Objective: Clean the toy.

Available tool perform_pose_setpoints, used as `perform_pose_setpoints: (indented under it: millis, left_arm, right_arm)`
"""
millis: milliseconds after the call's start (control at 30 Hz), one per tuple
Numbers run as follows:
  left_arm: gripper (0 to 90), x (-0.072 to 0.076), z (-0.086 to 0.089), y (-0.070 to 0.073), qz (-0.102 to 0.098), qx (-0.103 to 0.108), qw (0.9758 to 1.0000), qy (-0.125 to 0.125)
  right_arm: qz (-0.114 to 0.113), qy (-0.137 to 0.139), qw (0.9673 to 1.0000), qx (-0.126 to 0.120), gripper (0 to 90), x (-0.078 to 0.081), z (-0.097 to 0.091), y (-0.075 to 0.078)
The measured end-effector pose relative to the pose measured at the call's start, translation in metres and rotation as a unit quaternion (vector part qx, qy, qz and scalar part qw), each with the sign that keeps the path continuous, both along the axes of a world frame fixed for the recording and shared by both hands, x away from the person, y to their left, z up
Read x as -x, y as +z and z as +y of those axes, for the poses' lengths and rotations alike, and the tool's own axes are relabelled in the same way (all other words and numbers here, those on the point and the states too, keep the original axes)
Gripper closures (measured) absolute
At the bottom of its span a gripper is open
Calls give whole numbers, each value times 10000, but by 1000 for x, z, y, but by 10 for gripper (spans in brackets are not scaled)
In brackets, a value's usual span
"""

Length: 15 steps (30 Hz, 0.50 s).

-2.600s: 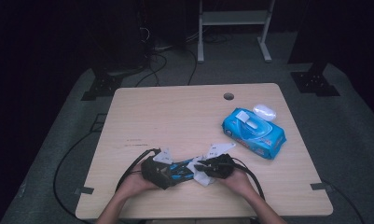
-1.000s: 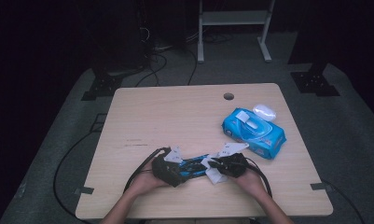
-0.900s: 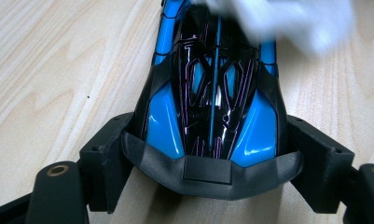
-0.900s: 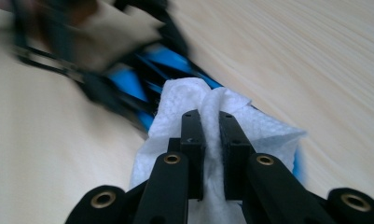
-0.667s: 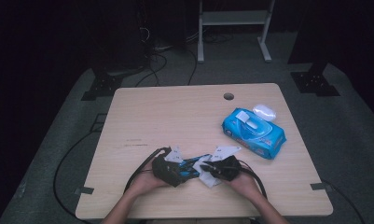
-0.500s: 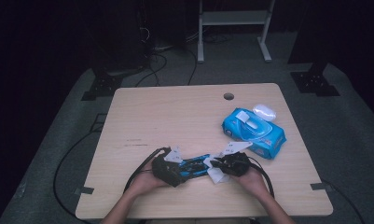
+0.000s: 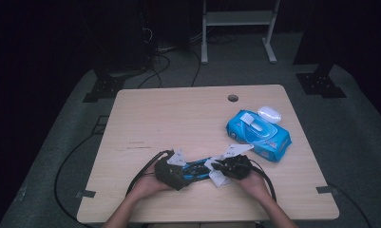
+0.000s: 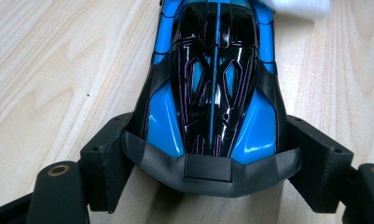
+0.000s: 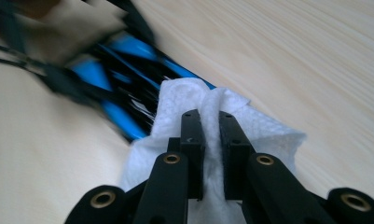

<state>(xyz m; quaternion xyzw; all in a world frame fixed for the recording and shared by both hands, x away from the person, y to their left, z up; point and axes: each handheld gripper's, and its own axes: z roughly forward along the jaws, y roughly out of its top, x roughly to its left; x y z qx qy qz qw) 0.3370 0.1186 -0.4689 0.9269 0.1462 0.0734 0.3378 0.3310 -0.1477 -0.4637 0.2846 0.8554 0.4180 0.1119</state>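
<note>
Your blue and black toy car (image 8: 212, 84) lies on the table (image 7: 178, 114) near its front edge, between your two hands, its rear end clamped from both sides by the left gripper (image 8: 208, 163), whose jaws press on the car's flanks just ahead of the dark rear wing. The right gripper (image 9: 211, 154) is clenched on a folded white wipe (image 9: 231, 116), and that wipe rests against the car's far end. Against the pictures from a moment ago, the wipe and your right hand (image 7: 254, 183) have shifted only slightly back and forth along the nose, while the car and the left gripper sit where they were (a short scrubbing stroke, by my reading). I judge the cleaning to be under way at the front of the car, with the roof and rear flanks not yet reached by the wipe. As to room: the front edge of the table runs close below both wrists, so a backward pull has little margin. Ahead and to your left the tabletop is bare wood. To your right, a blue wipes packet (image 7: 258, 135) lies near the right gripper, with a small white oval object (image 7: 269, 113) just beyond it and a cable hole (image 7: 233, 98) farther back; sweep right with care.
</note>
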Motion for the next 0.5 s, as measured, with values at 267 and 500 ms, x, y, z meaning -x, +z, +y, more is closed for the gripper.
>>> perform_pose_setpoints:
  millis: [267, 500]
  left_arm:
    - [235, 0, 2, 0, 41, 8, 10000, 0]
    - [238, 0, 6, 1, 68, 52, 10000, -47]
  right_arm:
    - [123, 223, 9992, -297, 819, 3, 11, 1]
    - [214, -125, 9995, -195, 819, -3, -4, -2]
